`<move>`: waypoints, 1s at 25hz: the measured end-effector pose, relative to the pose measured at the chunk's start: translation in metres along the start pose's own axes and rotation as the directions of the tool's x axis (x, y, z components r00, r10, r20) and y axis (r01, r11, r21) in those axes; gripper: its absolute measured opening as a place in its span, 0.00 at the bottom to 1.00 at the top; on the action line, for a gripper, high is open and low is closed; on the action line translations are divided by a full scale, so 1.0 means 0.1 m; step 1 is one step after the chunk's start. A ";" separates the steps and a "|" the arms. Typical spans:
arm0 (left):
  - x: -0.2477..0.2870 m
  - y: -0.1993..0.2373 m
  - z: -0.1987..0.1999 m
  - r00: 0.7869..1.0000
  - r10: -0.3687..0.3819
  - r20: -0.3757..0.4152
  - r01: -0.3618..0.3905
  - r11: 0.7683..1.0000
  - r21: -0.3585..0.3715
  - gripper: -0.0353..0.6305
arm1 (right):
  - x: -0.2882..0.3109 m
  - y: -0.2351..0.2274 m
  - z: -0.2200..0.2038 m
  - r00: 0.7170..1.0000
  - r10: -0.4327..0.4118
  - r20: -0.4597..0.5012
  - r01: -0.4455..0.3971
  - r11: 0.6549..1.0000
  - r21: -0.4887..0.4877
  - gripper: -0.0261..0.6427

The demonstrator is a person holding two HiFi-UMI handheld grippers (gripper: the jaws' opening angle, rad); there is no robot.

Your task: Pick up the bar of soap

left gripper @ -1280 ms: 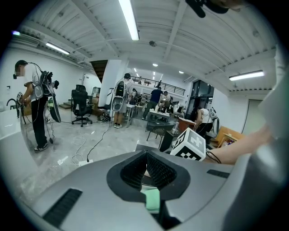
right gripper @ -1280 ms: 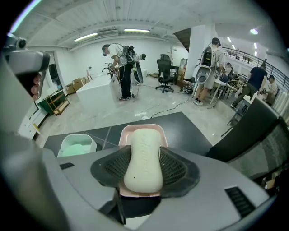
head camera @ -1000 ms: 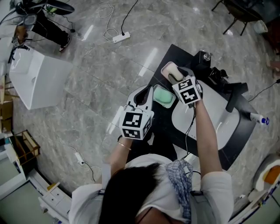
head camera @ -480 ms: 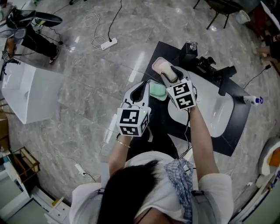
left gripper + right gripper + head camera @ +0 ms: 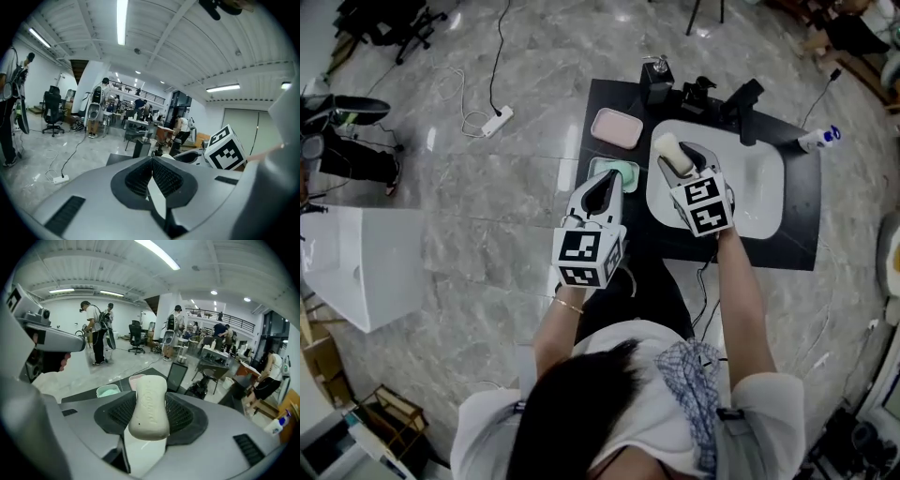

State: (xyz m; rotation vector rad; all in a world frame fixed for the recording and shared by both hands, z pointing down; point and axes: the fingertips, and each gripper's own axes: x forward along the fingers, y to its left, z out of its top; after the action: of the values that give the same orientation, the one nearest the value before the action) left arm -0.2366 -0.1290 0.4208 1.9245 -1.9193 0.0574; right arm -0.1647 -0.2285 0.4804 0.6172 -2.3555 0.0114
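My left gripper [image 5: 151, 161] is pinched closed with nothing between its jaws, hovering over the green soap dish [image 5: 630, 169] near the black table's [image 5: 609, 94] left edge. My right gripper [image 5: 677, 161] clamps the cream bar of soap [image 5: 149, 401] across its width, in the air above the left rim of the white sink basin [image 5: 759, 202].

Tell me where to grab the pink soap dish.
Pinch one long rim of the pink soap dish from above, probably with the left gripper: the dish lies flat, shallow and seemingly empty, and the right gripper holds the bar of soap.
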 end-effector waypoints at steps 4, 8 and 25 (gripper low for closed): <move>0.05 -0.29 -0.08 0.996 -0.092 -0.022 0.092 0.995 0.024 0.07 | -0.34 -0.20 -0.31 0.995 -0.093 -0.029 0.095 0.993 0.066 0.36; 0.16 -0.65 -0.12 0.982 -0.182 -0.042 0.184 0.982 0.048 0.07 | -0.70 -0.47 -0.61 0.981 -0.184 -0.055 0.190 0.974 0.127 0.35; 0.77 -2.47 -0.32 0.920 -0.375 -0.113 0.389 0.909 0.151 0.07 | -2.01 -1.71 -1.89 0.916 -0.378 -0.135 0.401 0.872 0.280 0.35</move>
State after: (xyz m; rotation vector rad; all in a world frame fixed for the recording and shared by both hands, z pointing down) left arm 0.0135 -0.2022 0.4098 2.3416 -1.4940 0.1872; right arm 0.1581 -0.2612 0.4704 1.2149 -2.1301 0.2146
